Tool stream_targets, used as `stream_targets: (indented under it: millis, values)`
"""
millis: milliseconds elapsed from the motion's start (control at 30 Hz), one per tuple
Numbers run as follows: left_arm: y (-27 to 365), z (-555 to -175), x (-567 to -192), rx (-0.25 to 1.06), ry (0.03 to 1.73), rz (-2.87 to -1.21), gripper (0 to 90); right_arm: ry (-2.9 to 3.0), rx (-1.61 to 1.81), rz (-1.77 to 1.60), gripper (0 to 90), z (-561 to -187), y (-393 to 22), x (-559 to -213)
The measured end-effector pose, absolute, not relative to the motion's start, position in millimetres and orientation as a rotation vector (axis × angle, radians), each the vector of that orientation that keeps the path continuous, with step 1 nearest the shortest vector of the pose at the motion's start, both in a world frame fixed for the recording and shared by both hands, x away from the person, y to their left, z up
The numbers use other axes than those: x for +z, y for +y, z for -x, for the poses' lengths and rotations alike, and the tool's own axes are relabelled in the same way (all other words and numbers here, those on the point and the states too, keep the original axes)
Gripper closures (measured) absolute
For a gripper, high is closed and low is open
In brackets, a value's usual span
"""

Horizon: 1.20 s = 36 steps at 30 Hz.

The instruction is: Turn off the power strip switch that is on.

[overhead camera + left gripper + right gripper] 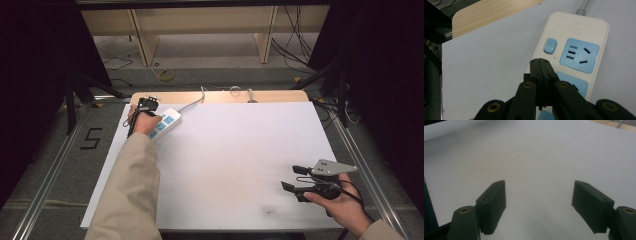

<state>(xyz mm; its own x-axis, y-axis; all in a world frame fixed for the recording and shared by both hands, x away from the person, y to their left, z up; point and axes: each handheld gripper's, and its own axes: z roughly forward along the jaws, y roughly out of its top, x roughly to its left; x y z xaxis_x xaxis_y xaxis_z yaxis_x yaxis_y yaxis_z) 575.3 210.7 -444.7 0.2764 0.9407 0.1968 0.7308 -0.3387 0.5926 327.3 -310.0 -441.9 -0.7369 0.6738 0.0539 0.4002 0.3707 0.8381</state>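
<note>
My left gripper (pixel 541 65) has its jaws pressed together with nothing between them, tips over the power strip (pixel 574 50), just below its blue switch (pixel 550 45), at the table's (pixel 240 150) far left corner. My right gripper (pixel 540 205) hangs well apart, jaws wide over bare tabletop.

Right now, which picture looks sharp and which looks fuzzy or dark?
Left gripper view: the power strip is sharp and evenly lit. Right gripper view: the close right gripper looks soft and dark, and the white board dims leftward. High view: dark at both sides.
</note>
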Motion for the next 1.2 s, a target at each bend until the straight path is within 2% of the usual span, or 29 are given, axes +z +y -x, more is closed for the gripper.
stream_targets:
  millis: [133, 167, 300, 400, 600, 700, 867, 967, 1200]
  values:
    - [213, -573, -442, 0.734, 1.516, -2.152, 88.7, 2.338, 1.302, -0.947, 27.8, -327, -310, -442]
    - [213, -572, -442, 0.726, 1.517, -2.149, 84.6, 2.338, 1.303, -0.946, 27.8, -327, -310, -442]
    - [215, -569, -439, 0.727, 1.505, -2.135, 86.2, 2.335, 1.306, -0.951, 27.8, -327, -310, -442]
    - [215, -567, -435, 0.732, 1.501, -2.102, 83.4, 2.339, 1.302, -0.947, 27.8, -327, -310, -442]
    - [212, -562, -427, 0.747, 1.468, -2.055, 67.4, 2.339, 1.304, -0.949, 27.8, -327, -309, -442]
    - [211, -560, -426, 0.721, 1.453, -2.033, 54.2, 2.338, 1.305, -0.945, 27.8, -327, -309, -442]
    - [209, -554, -421, 0.708, 1.459, -2.016, 39.9, 2.339, 1.304, -0.948, 27.7, -327, -309, -442]
    - [206, -549, -417, 0.677, 1.448, -2.011, 34.6, 2.339, 1.305, -0.944, 27.7, -327, -309, -442]
    - [196, -536, -410, 0.626, 1.405, -2.004, 29.8, 2.339, 1.303, -0.948, 27.6, -327, -309, -442]
